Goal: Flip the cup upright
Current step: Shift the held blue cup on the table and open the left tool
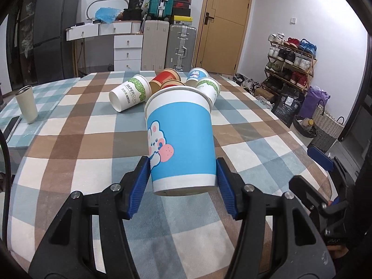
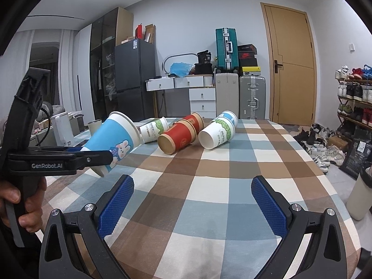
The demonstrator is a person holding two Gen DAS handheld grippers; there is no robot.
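Note:
My left gripper (image 1: pixel 182 176) is shut on a blue paper cup with a rabbit print (image 1: pixel 180 139). Its blue pads press the cup's lower sides. The cup is held a little above the checked tablecloth (image 1: pixel 81 139), mouth up and tilted. In the right wrist view the same cup (image 2: pixel 116 140) leans with its mouth up and to the right, held by the left gripper (image 2: pixel 93 157). My right gripper (image 2: pixel 193 197) is open and empty above the cloth, right of the held cup.
Several paper cups lie on their sides at the table's far middle: white-green ones (image 2: pixel 217 133) (image 2: pixel 153 131), red ones (image 2: pixel 177 139), a blue one (image 1: pixel 196 75). A steel tumbler (image 1: pixel 26 104) and a phone (image 1: pixel 10 126) sit at the left.

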